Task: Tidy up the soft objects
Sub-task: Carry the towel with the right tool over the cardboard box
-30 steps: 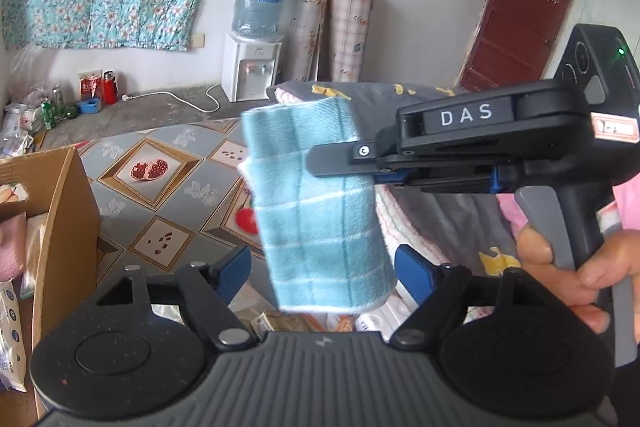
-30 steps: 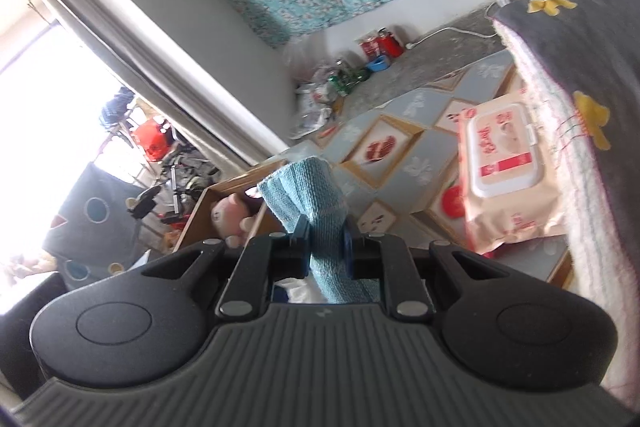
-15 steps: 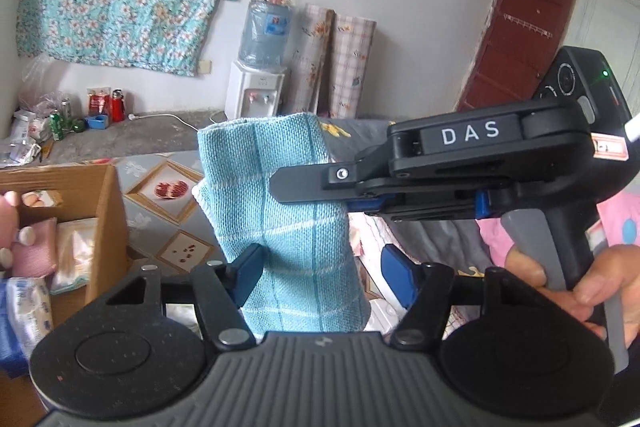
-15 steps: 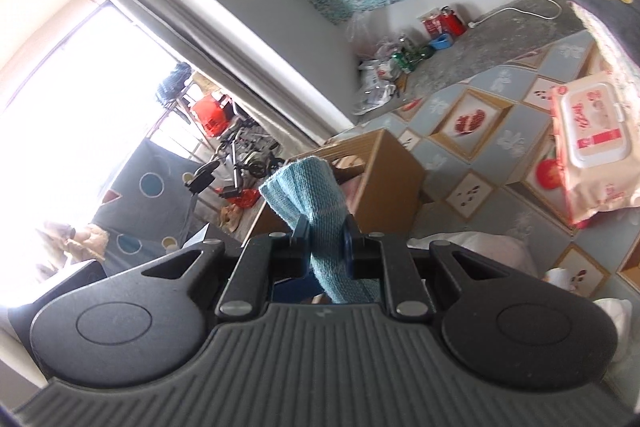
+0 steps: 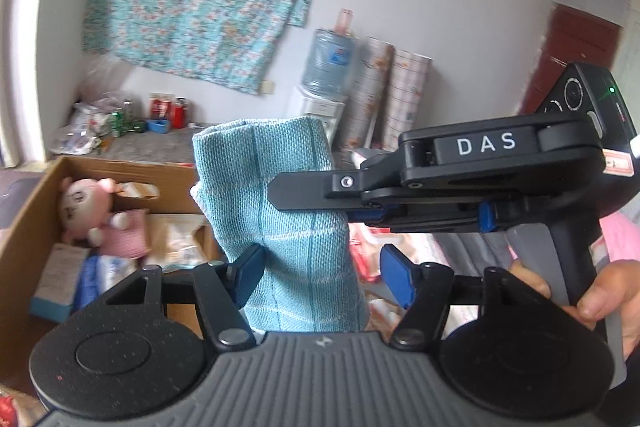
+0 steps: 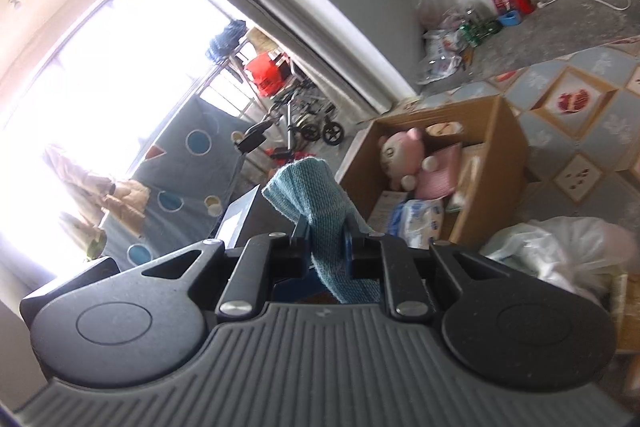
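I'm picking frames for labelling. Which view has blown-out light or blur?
Right wrist view: the window is blown out white, hiding detail around it; the blue towel stays sharp. Left wrist view: even light, no glare; the cardboard box and plush toy look soft.

One blue towel (image 5: 288,211), one cardboard box (image 6: 508,143), one pink plush (image 6: 400,153), two claws.

The floor (image 6: 576,7) is bare grey concrete by the wall, with a patterned mat (image 6: 600,115) spread over it nearer the camera. A cardboard box (image 6: 508,147) stands at the mat's edge. Bottles and bags (image 6: 452,43) clutter the concrete by the wall, and a white plastic bag (image 6: 556,247) lies beside the box.
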{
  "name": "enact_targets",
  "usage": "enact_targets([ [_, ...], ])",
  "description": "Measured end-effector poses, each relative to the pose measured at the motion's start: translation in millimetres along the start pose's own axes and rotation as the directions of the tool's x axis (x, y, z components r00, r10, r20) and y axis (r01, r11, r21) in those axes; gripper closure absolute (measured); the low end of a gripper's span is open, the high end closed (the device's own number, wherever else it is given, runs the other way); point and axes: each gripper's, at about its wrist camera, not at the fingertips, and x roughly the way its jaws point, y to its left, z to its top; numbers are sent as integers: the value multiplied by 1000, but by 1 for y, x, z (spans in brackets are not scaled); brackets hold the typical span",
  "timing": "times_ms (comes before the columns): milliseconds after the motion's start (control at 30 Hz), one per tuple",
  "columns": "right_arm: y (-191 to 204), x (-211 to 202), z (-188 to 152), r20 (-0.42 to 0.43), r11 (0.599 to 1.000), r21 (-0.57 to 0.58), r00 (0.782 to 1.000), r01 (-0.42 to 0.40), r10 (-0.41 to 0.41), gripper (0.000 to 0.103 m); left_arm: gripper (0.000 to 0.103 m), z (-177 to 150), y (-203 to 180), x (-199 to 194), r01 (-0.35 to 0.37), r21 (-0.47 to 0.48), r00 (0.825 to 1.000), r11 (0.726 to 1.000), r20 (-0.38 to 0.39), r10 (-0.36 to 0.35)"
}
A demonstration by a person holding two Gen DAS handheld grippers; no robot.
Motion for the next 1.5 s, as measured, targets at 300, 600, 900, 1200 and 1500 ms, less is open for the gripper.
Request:
enact_targets([
  [300,20,67,-3,-86,998,37,995,-48,51,89,39,-8,51,-29,-80,-62,997,995,5,81],
  [600,15,122,-4,-145,995,75,987,-62,72,89,39,-16,95,-35,-138,-116,990,984,-21,137],
  [900,4,148,-2,-171,993,101,983,-55,72,89,39,-16,117,-25,-157,-134,987,978,-43,153],
  [1200,-21,177,9,-189,993,118,982,31,-9,89,39,-15,129,2,-197,-131,978,972,-91,186],
  [1500,-74,221,25,-222,962,185,962,200,-157,89,39,-12,156,27,-236,-173,967,956,-139,213],
])
